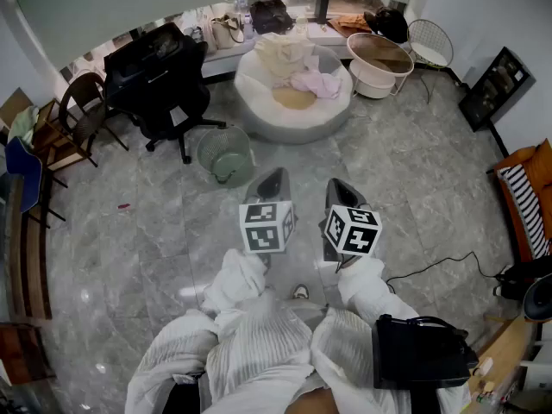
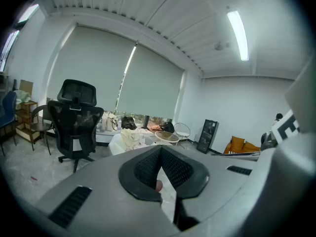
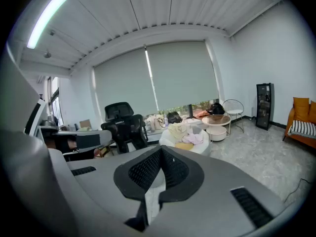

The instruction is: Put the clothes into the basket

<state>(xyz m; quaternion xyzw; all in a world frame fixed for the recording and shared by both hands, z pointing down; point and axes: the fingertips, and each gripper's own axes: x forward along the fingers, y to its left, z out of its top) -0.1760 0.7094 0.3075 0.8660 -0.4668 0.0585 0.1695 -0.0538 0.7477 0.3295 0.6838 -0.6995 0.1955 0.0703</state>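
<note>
Plainly, clothes (image 1: 297, 65) top the beanbag (image 1: 259, 102) near the basket (image 1: 222, 153); left gripper (image 1: 274, 178) and right gripper (image 1: 339, 186) clenched.

Pale green basket (image 1: 226, 155), cream and pink clothes (image 1: 293, 63), black chair (image 1: 155, 80)

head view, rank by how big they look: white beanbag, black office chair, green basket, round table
1. white beanbag and black office chair: too alike to split
2. round table
3. green basket, slightly smaller
</note>
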